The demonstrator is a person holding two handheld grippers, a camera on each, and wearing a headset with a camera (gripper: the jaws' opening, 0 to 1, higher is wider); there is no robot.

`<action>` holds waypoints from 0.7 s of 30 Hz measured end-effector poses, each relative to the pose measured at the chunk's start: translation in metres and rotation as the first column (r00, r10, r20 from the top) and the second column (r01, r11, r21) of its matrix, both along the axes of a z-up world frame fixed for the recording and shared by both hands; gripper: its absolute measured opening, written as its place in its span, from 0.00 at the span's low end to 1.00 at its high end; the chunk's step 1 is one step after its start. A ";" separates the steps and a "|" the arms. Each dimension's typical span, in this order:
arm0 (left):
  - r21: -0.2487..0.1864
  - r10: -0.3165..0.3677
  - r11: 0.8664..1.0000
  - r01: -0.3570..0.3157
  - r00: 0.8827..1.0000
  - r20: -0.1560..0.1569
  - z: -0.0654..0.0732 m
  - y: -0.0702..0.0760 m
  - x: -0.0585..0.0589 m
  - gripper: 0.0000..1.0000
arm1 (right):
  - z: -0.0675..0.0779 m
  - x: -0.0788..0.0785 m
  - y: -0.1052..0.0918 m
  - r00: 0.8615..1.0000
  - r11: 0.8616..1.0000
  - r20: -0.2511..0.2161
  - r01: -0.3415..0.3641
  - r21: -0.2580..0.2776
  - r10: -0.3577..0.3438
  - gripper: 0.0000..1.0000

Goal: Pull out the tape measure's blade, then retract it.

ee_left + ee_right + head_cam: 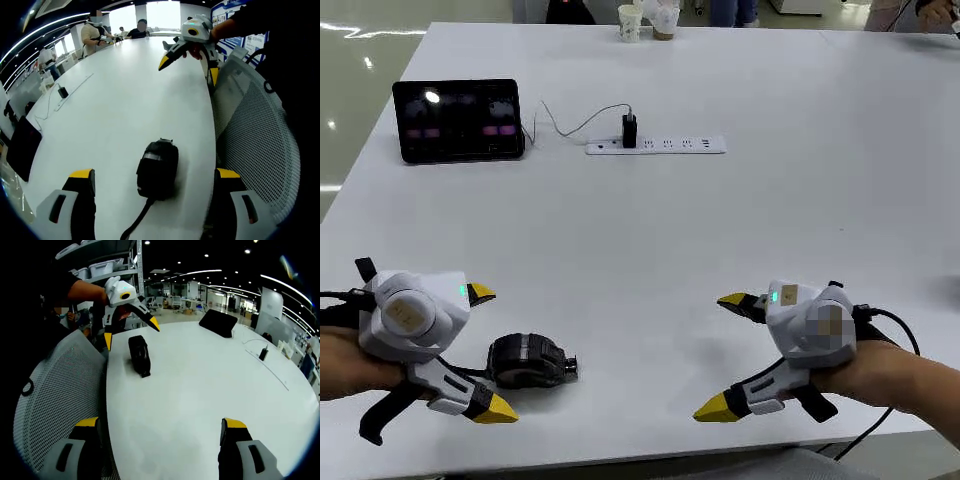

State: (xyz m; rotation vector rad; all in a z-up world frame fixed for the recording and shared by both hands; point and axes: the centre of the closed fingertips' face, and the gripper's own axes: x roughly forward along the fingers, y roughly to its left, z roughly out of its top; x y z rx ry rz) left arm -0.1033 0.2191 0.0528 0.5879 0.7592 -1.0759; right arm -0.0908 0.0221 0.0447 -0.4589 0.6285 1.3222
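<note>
A black tape measure point(528, 361) lies on the white table point(650, 210) near the front left edge, its blade not drawn out. My left gripper point(488, 352) stands open around it, yellow-tipped jaws on either side and not touching; in the left gripper view the tape measure point(157, 169) sits between the fingertips point(81, 175). My right gripper point(728, 353) hovers open at the front right, nothing between its jaws. In the right gripper view the tape measure point(139, 355) lies across the table beside the left gripper point(130, 324).
A dark tablet point(458, 119) stands at the back left, with a white power strip point(655, 145) and plugged charger point(629, 130) beside it. Paper cups point(646, 20) stand at the far edge. A mesh chair back point(255, 130) is close to the table's front edge.
</note>
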 end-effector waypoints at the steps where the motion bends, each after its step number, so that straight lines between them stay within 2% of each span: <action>1: 0.001 -0.008 1.000 0.008 1.000 -0.002 0.001 -0.003 0.001 0.95 | 0.001 0.000 0.005 1.000 1.000 0.003 -0.010 0.000 0.010 0.99; 7: 0.019 -0.060 0.998 0.060 0.998 -0.016 -0.002 -0.011 0.001 0.88 | 0.003 -0.002 0.027 0.998 0.998 0.007 -0.060 0.009 0.060 0.99; 10: 0.036 -0.097 0.995 0.097 0.995 0.004 -0.003 -0.014 0.001 0.84 | 0.002 -0.001 0.037 0.997 0.997 0.009 -0.079 0.011 0.079 0.99; 15: 0.055 -0.113 0.992 0.113 0.994 -0.006 -0.011 -0.015 0.003 0.80 | 0.001 -0.002 0.058 0.994 0.994 0.004 -0.108 0.018 0.108 0.99; 18: 0.058 -0.117 0.991 0.118 0.993 -0.011 -0.013 -0.016 0.003 0.78 | -0.002 -0.002 0.065 0.992 0.992 0.004 -0.128 0.015 0.128 0.93; 21: 0.076 -0.131 0.988 0.132 0.991 -0.015 -0.015 -0.015 0.004 0.72 | -0.005 -0.002 0.074 0.991 0.991 -0.007 -0.135 0.013 0.135 0.93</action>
